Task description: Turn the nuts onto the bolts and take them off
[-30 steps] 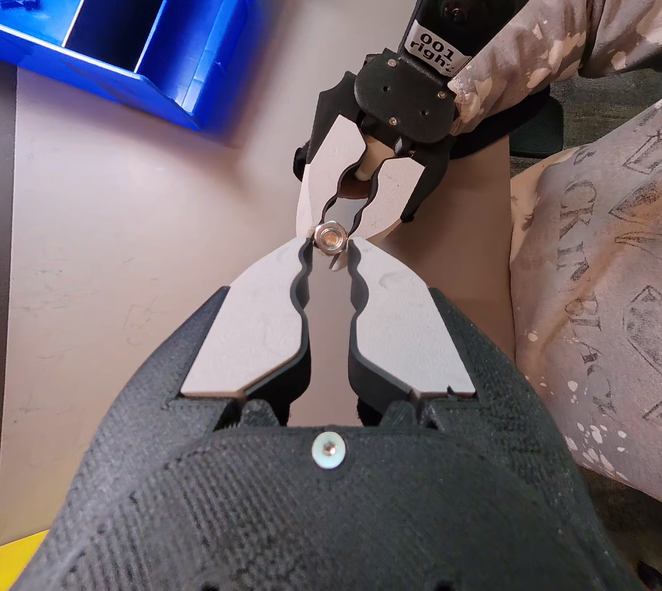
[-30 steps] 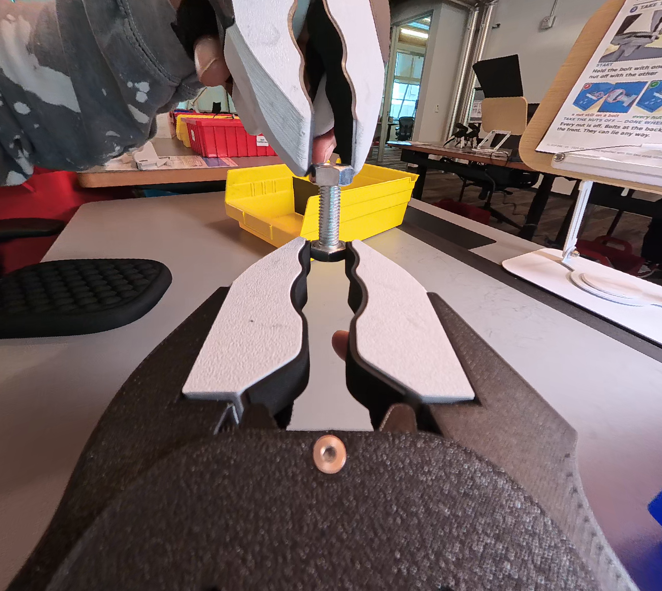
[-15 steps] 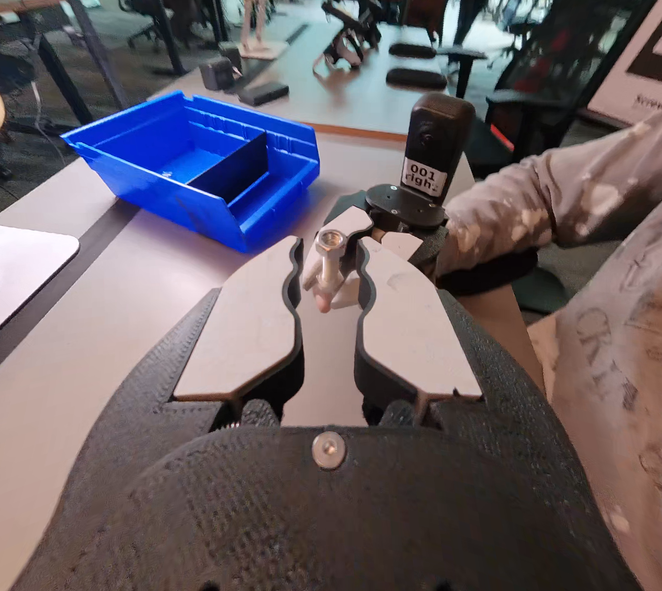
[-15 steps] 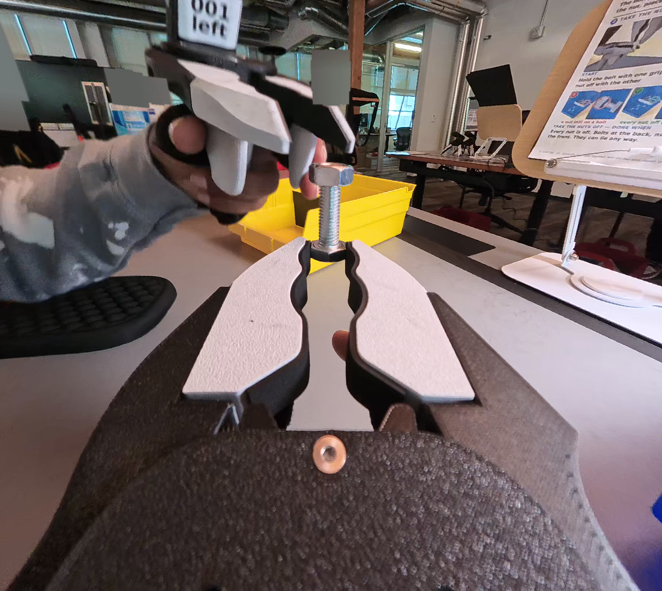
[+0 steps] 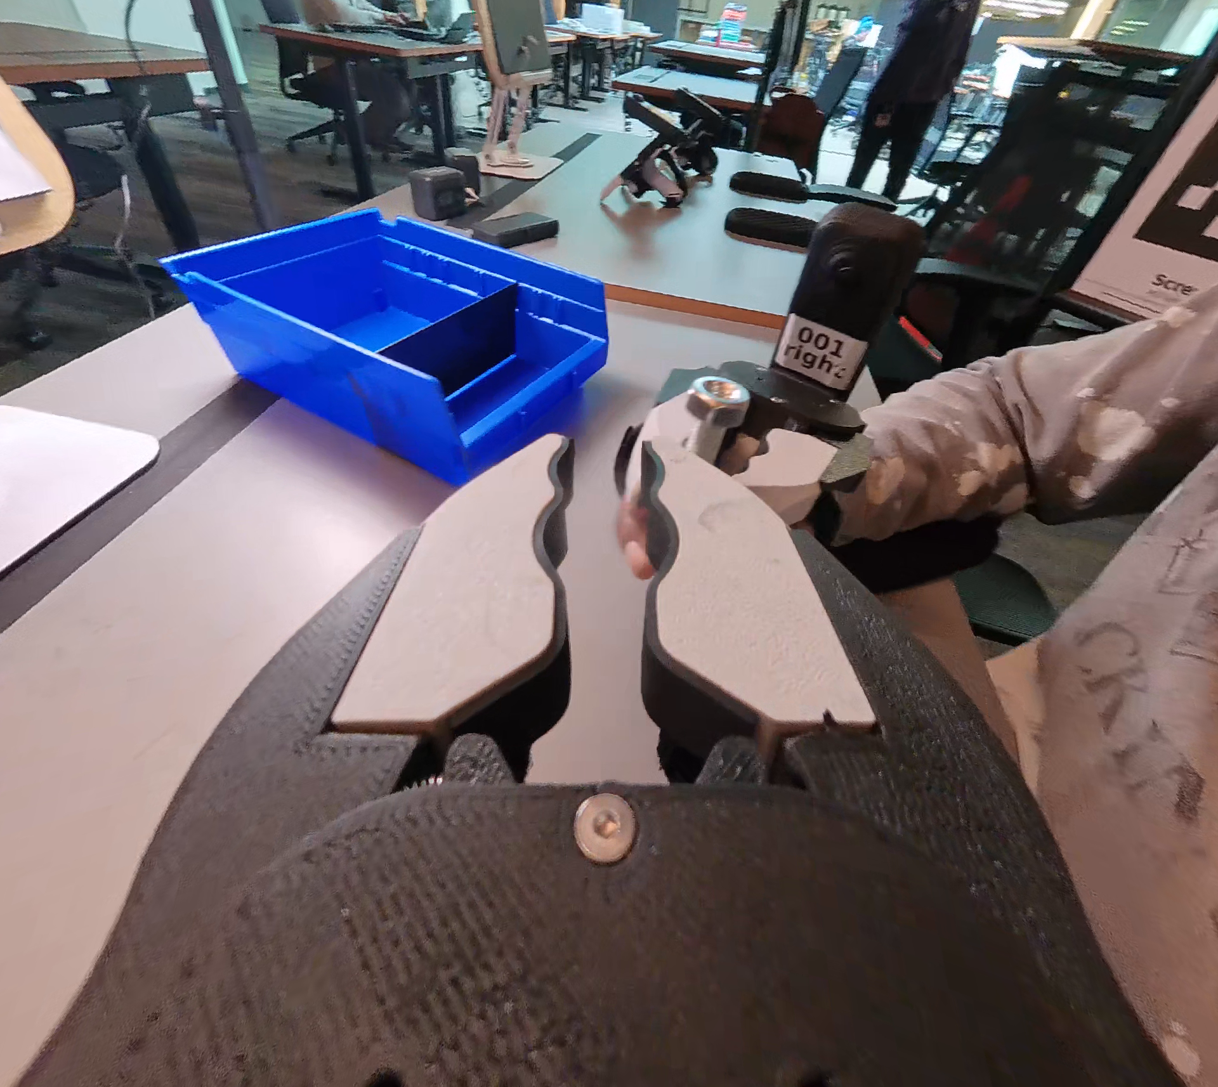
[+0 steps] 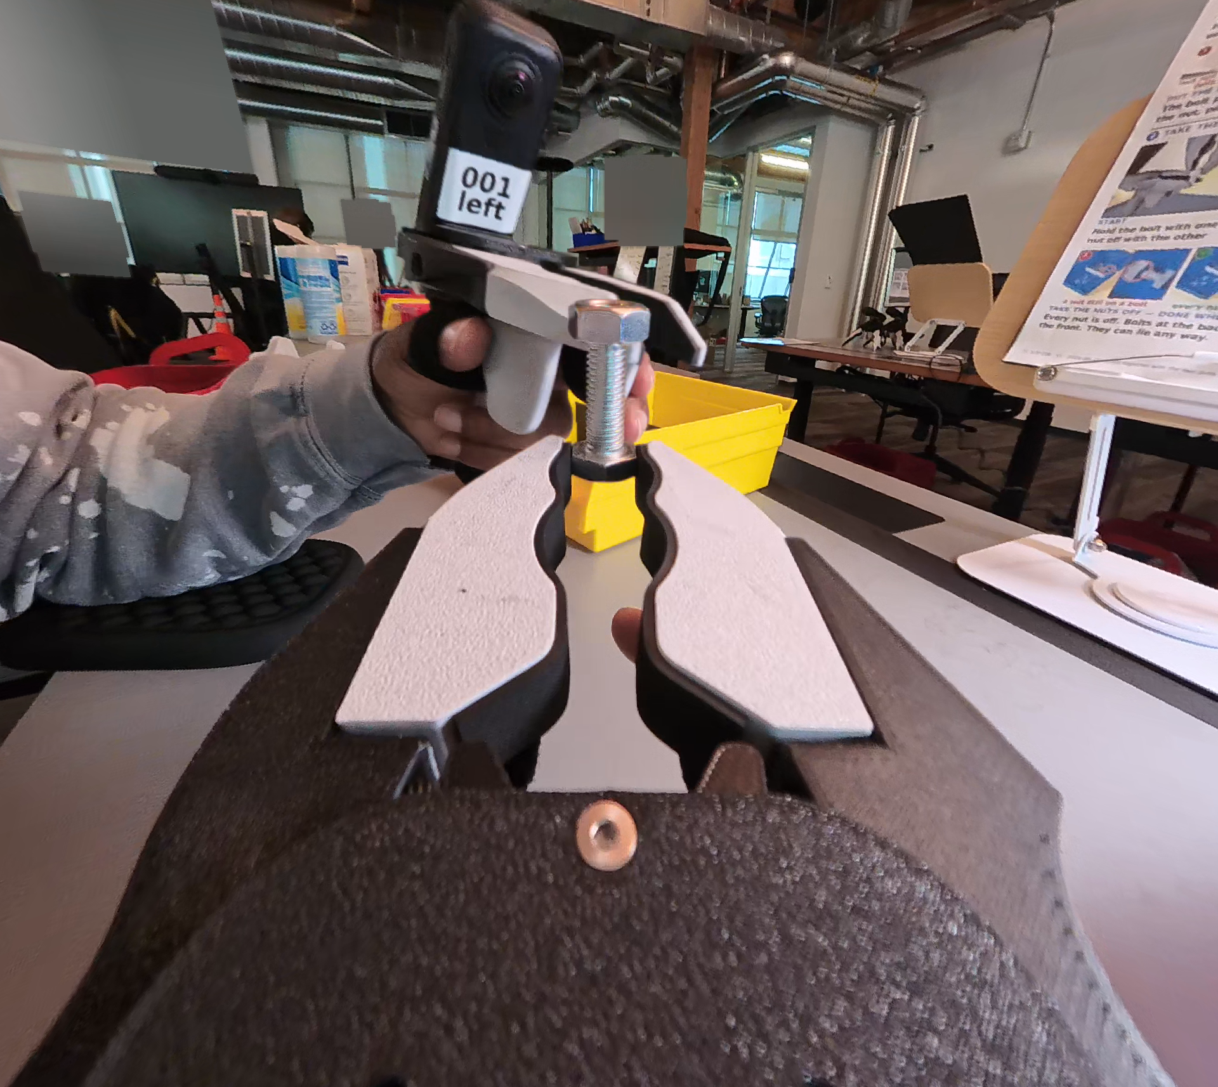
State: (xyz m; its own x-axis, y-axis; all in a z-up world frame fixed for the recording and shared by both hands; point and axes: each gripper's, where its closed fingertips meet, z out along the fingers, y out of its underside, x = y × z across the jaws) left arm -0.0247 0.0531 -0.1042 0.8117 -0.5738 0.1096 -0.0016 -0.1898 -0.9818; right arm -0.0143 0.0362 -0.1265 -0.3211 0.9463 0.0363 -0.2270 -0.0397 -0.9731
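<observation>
My right gripper (image 6: 603, 462) is shut on the lower end of a steel bolt (image 6: 606, 403) and holds it upright above the table. A hex nut (image 6: 608, 324) sits at the top of the thread. My left gripper (image 5: 605, 456) is held level, its jaws a little apart with nothing between them. The bolt (image 5: 715, 416) stands just right of its right fingertip, apart from it. In the right wrist view the left gripper's fingers (image 6: 521, 344) show close behind the bolt, at the nut's height.
A blue divided bin (image 5: 395, 330) sits on the grey table (image 5: 165, 561) ahead to the left. A yellow bin (image 6: 718, 423) stands behind the bolt. An instruction board on a white stand (image 6: 1087, 528) is at the right. A black wrist rest (image 6: 178, 614) lies under the left sleeve. My left and right fingertips are right by each other.
My left gripper let go of the nut it gripped from above, swung up to level and drew back beside the bolt. My right gripper has held the bolt still.
</observation>
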